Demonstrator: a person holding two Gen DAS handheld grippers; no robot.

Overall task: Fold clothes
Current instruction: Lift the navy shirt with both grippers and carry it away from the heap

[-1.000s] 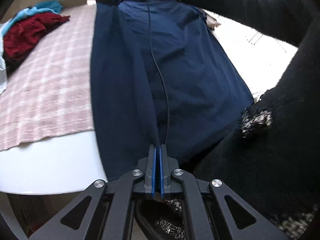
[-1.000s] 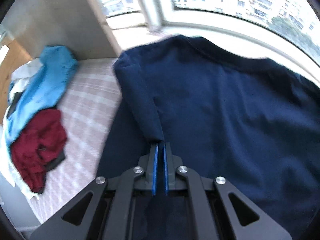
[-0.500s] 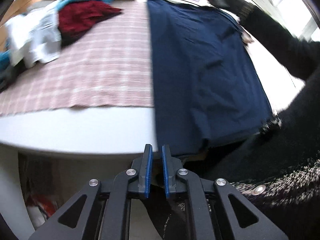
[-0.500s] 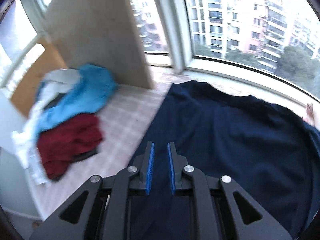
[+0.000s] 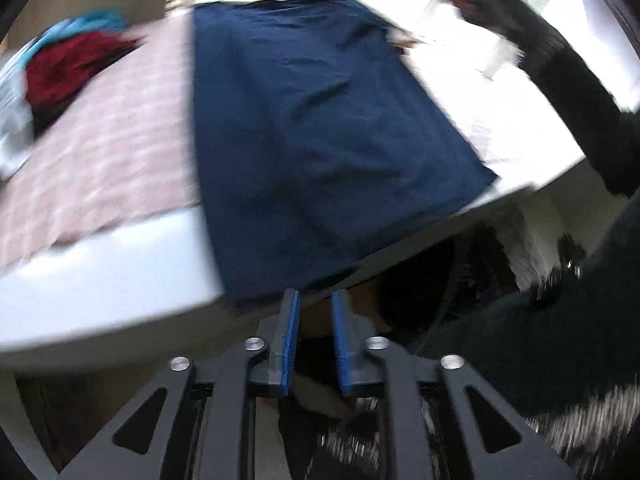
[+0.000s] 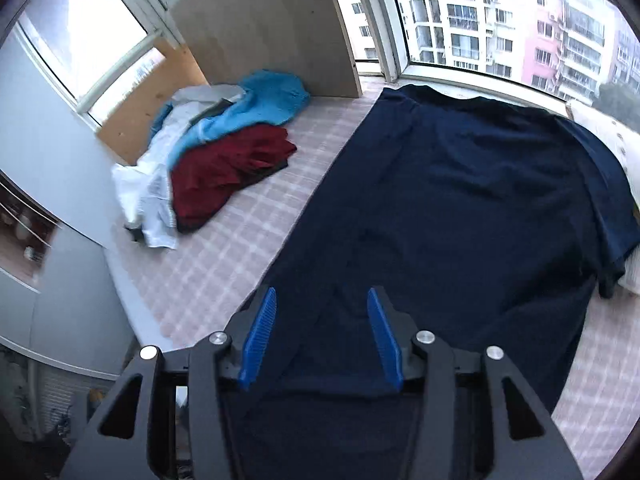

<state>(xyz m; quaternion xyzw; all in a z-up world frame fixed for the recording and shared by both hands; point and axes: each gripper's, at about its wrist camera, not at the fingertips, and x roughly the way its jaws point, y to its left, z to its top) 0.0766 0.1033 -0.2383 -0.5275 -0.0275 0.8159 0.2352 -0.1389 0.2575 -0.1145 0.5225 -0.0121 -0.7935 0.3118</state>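
Observation:
A navy garment (image 5: pixel 320 140) lies lengthwise on the pink checked cloth (image 5: pixel 112 152), its hem hanging over the table's white near edge (image 5: pixel 100 264). My left gripper (image 5: pixel 314 334) hovers just off that edge below the hem; its jaws are opening and nothing is between them. In the right wrist view the navy garment (image 6: pixel 460 200) lies flat, one side folded over, with a sleeve sticking out at the right. My right gripper (image 6: pixel 322 320) hangs above its near part with the jaws opening and no cloth between the pads. A black sleeve (image 5: pixel 568 92) reaches over the far right.
A pile of blue, red and white clothes (image 6: pixel 232 148) sits at the back left of the checked cloth (image 6: pixel 224 248), also seen as the clothes pile (image 5: pixel 68 68). A wooden board (image 6: pixel 272 20) stands behind it. Windows ring the far side; a grey cabinet (image 6: pixel 52 160) stands left.
Both grippers let go of the navy fold and opened. The right one rose and drew back from the cloth; the left one pulled back past the table's near edge.

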